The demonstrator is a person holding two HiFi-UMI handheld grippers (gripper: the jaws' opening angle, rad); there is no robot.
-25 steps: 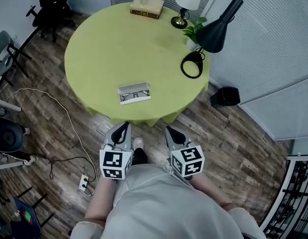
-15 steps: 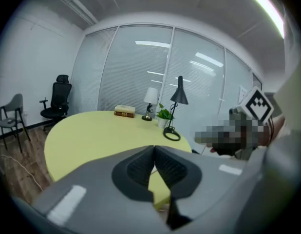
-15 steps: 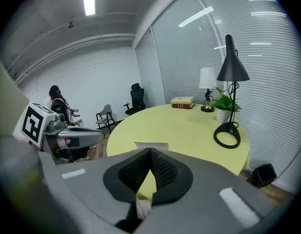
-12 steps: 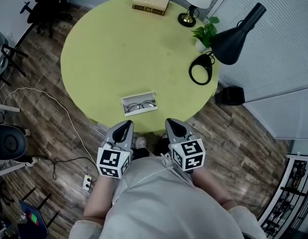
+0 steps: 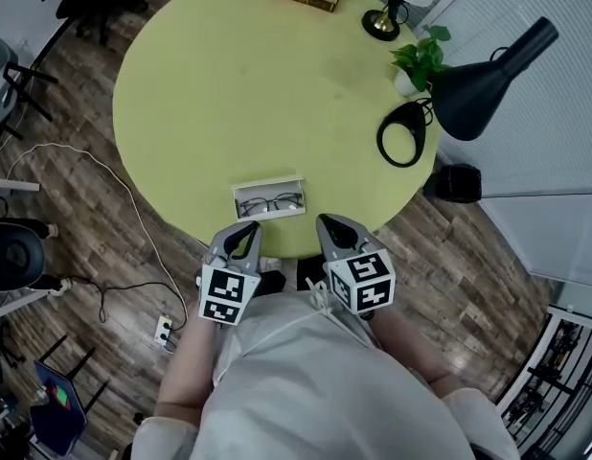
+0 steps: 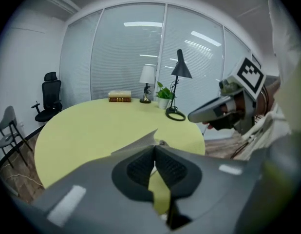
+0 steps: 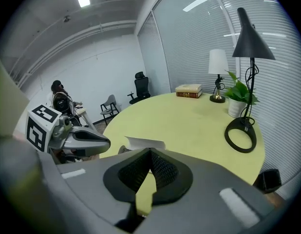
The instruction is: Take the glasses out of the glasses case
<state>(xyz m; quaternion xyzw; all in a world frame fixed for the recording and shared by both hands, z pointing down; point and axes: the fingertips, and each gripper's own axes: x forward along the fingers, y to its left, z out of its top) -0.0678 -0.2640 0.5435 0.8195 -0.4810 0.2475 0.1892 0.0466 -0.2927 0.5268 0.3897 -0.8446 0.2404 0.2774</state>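
I hold my left gripper [image 5: 242,231] and my right gripper [image 5: 331,224] low at the near edge of the table [image 5: 248,94], both short of its top; in each gripper view my jaws are pressed together at the tips with nothing between them; the glasses case [image 5: 268,183] lies open on the table just inside that near edge, ahead of me and between my two grippers; the glasses [image 5: 270,203] lie inside it, touched by neither gripper; the step in hand, as I judge it, is the reach; to do it well I should part one pair of jaws before coming down, only as wide as the case walls allow; I would take the frame at the bridge, not on a lens, close gently, and lift straight up so the arms clear the wall; my other gripper could press on the case rim so it does not rise with the frame; the black lamp [image 5: 488,75] and plant [image 5: 421,57] at the right edge are well apart from my path
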